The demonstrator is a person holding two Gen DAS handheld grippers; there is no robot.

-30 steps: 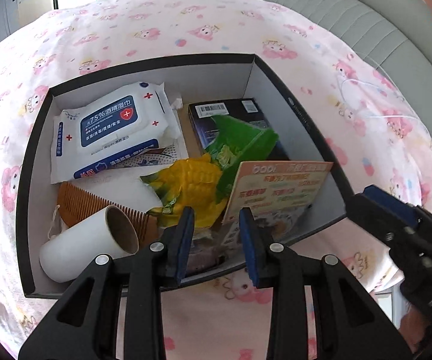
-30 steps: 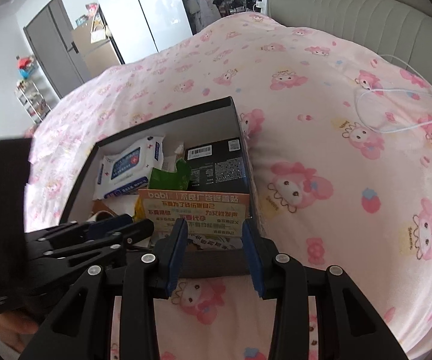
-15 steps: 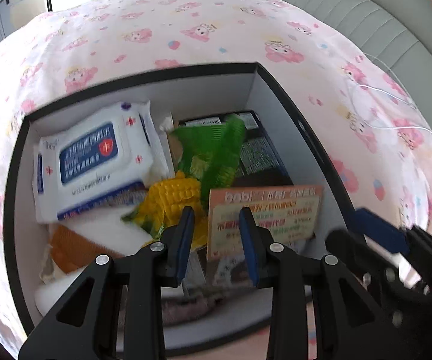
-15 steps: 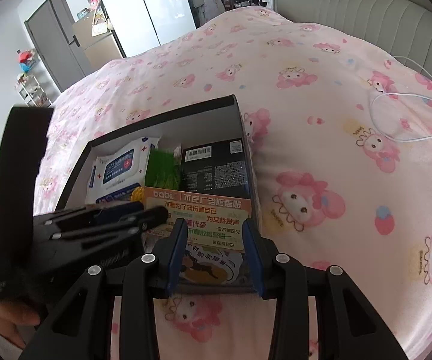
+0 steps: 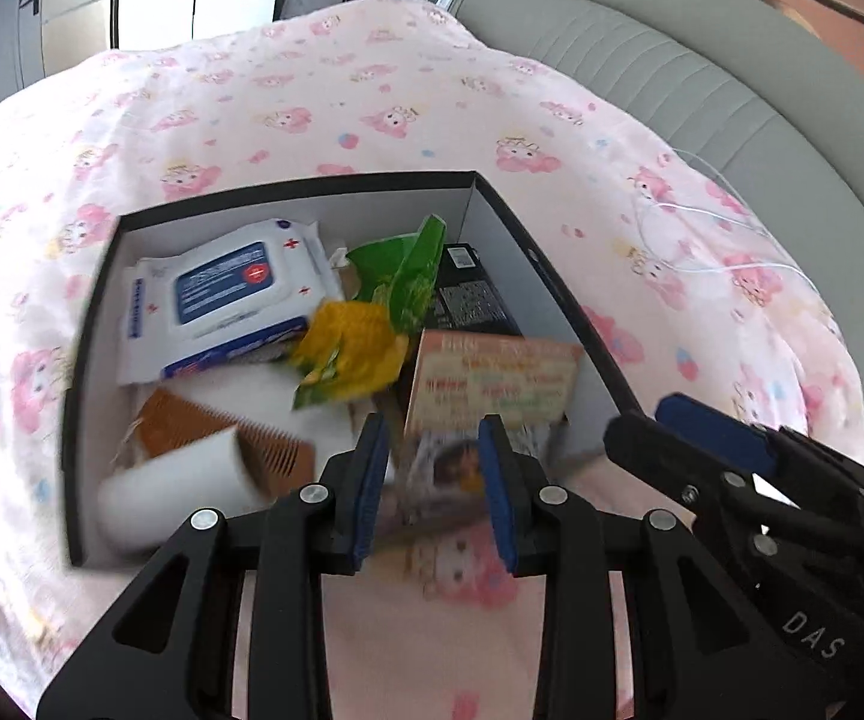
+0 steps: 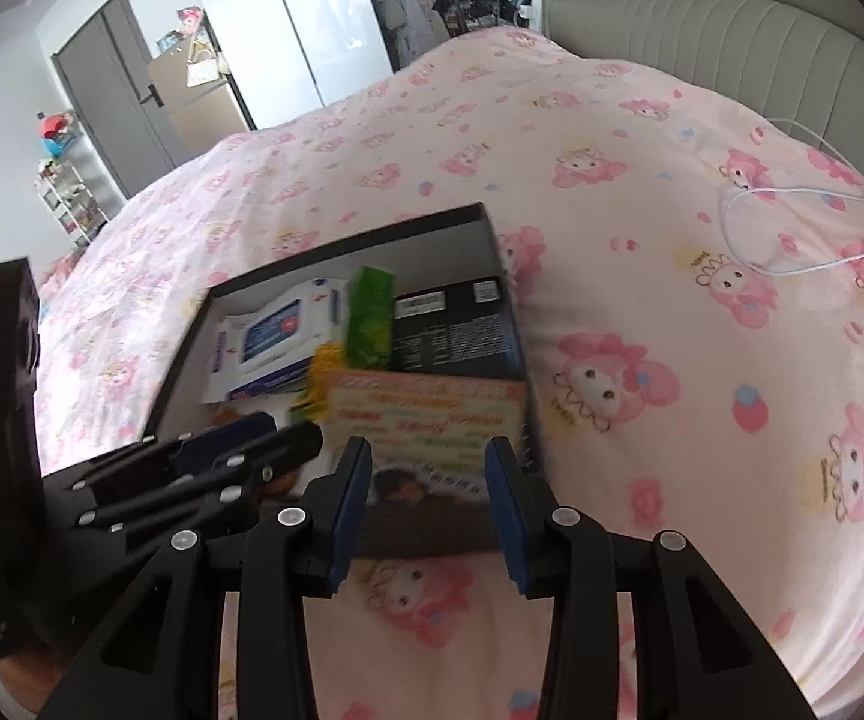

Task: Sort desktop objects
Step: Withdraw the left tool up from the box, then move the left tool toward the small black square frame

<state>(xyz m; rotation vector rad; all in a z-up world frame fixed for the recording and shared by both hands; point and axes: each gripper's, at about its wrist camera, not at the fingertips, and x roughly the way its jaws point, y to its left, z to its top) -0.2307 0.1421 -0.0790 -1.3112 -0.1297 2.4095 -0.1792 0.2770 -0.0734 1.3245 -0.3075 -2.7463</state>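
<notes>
Apparently we hover both released grippers, left (image 5: 435, 483) and right (image 6: 426, 501), before the black-rimmed cardboard box (image 5: 324, 189) already filled with sundries, so sorting may be starting or done.

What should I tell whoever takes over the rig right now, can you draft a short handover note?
Left tool: open, empty, hovering at the near edge of the box.
Right tool: open, empty, beside it at the box's near right corner.
In the box: wipes pack, green and yellow snack bag, black carton, orange leaflet pack, comb, white roll.
Done: these items sit in the box on the pink bedspread.
Left: a white cable lies on the bedspread; whether it belongs in the box is unclear. Nothing is held.
</notes>
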